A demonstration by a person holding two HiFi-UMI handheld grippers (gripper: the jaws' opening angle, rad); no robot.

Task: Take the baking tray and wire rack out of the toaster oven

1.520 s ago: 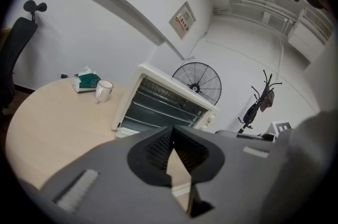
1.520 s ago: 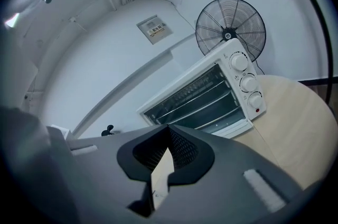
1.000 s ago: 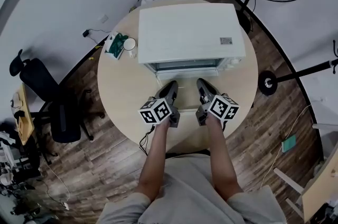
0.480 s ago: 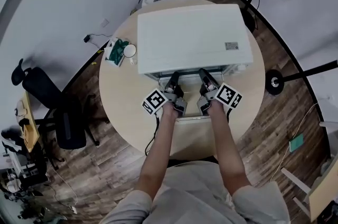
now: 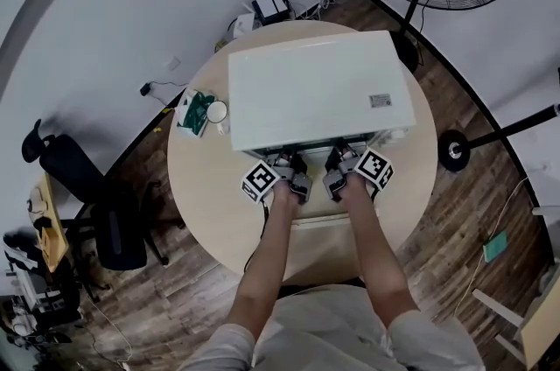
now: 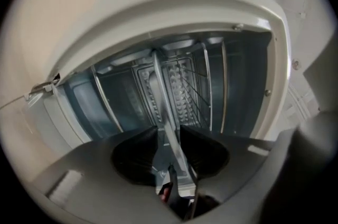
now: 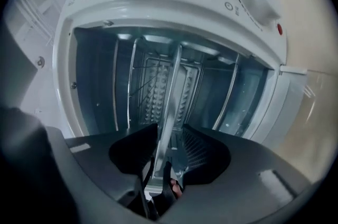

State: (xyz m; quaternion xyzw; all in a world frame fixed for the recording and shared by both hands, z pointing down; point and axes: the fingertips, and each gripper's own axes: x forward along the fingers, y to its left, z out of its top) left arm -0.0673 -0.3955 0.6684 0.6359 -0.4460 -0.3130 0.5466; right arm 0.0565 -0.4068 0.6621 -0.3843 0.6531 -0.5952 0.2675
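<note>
Both hands have moved right up to the oven (image 5: 315, 85) mouth in the last second, and both sets of fingers have just been opening. The left gripper (image 6: 169, 134) and right gripper (image 7: 169, 136) now sit spread either side of the tray (image 6: 160, 104) edge, not pinching yet. Tray and rack (image 6: 193, 88) are still inside, so the grab looks next.

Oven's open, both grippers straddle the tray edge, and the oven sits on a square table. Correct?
No: the table is round, as the head view shows. The rest stands. The toaster oven is open, and the left gripper and right gripper, jaws just opening, straddle the baking tray edge without clamping it.
</note>
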